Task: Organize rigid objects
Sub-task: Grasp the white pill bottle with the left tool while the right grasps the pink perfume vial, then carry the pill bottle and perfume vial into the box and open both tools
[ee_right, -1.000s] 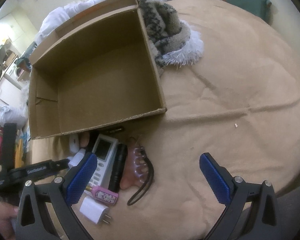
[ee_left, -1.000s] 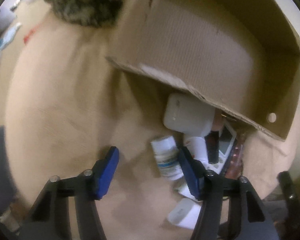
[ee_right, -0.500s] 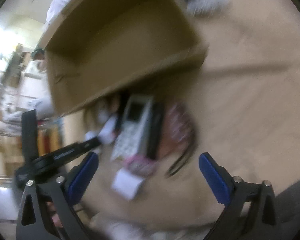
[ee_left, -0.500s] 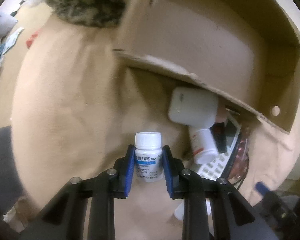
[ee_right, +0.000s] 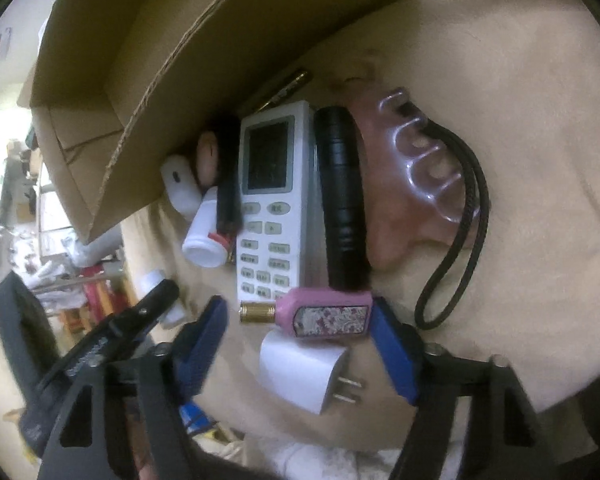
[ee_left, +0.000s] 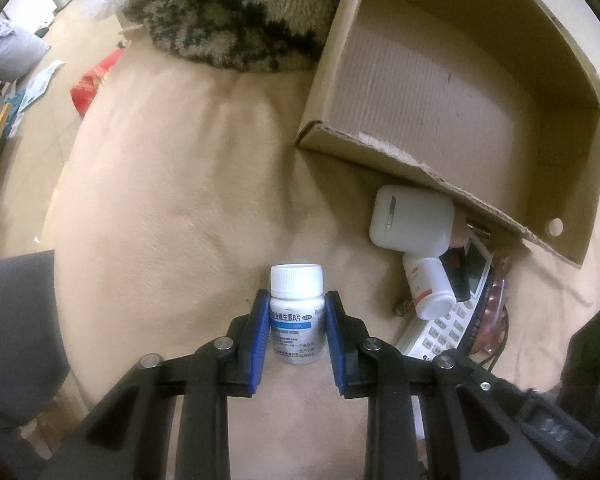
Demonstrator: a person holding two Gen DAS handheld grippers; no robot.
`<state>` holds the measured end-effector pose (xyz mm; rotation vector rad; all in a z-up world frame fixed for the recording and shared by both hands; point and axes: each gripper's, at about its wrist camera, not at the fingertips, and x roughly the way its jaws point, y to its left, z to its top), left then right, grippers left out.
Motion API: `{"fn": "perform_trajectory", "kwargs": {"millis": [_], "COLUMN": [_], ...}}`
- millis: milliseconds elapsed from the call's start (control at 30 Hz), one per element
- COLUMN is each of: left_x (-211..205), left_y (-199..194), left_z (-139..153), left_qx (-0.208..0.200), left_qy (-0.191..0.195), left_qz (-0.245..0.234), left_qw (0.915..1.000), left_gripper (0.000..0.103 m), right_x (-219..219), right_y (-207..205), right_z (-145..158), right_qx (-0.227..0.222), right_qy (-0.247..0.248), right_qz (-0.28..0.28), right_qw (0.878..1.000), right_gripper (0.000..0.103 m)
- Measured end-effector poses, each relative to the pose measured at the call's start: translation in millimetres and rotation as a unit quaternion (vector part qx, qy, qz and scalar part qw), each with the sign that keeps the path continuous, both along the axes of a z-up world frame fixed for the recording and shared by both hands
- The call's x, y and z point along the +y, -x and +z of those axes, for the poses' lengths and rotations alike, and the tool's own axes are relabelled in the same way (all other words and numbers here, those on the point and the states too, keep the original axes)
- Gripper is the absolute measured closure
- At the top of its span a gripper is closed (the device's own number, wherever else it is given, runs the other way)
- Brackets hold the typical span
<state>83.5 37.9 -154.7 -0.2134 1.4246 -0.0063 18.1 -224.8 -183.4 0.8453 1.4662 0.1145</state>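
A tan blanket (ee_left: 172, 184) carries an open cardboard box (ee_left: 452, 92), empty inside. Against its near wall lie a remote control (ee_right: 266, 204), a black flashlight (ee_right: 342, 196) and a white charger plug (ee_right: 300, 368). The right tool (ee_right: 296, 320), jaws just closing, straddles a pink bottle (ee_right: 326, 314), one pad touching it. The left tool (ee_left: 296, 332) is clenched on a white pill bottle (ee_left: 297, 316), upright above the blanket.

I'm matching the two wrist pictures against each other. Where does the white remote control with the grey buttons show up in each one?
Left wrist view: the remote control lies at right of centre, partly hidden behind the left gripper.
Right wrist view: the remote lies lengthwise in the middle, a black flashlight along its right side.
Shared landmark: the cardboard box, whose edge lies just above the remote.
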Motion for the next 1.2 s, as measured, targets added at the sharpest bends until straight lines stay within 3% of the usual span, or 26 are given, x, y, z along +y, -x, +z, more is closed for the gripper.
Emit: {"fn": "perform_trajectory", "kwargs": {"millis": [333, 500, 667, 833, 1000, 1200], "left_x": [-18.8, -22.6, -17.2, -16.7, -25.8, -59.7], "left_y": [7.6, 14.0, 19.1, 20.0, 9.2, -20.4], "left_z": [6.4, 15.0, 29.0, 68.5, 107.2, 134.1], "left_qx": [-0.006, -0.023, -0.031, -0.075, -0.121, -0.17], "left_qy": [-0.024, -0.058, -0.054, -0.052, -0.056, -0.077], "left_qz": [0.0, 0.0, 0.009, 0.007, -0.01, -0.051], "left_qw": [0.9997, 0.998, 0.998, 0.9958, 0.991, 0.9811], "left_gripper": [0.079, 0.079, 0.079, 0.079, 0.079, 0.079], "right_x": [-4.7, -8.7, -14.8, -20.3, -19.0, -32.4], "right_y": [7.8, 10.2, 6.9, -9.4, -33.4, -69.1], "right_z": [19.2, 48.9, 91.7, 121.0, 148.8, 158.6], "right_qx": [-0.03, -0.064, -0.118, -0.164, -0.219, -0.248], "right_qy": [0.015, 0.012, 0.016, 0.026, 0.068, 0.1], "right_qz": [0.017, 0.026, 0.047, 0.061, 0.084, 0.096], "right_qw": [0.999, 0.998, 0.992, 0.984, 0.97, 0.959], "right_gripper": [0.038, 0.038, 0.038, 0.038, 0.038, 0.038]}}
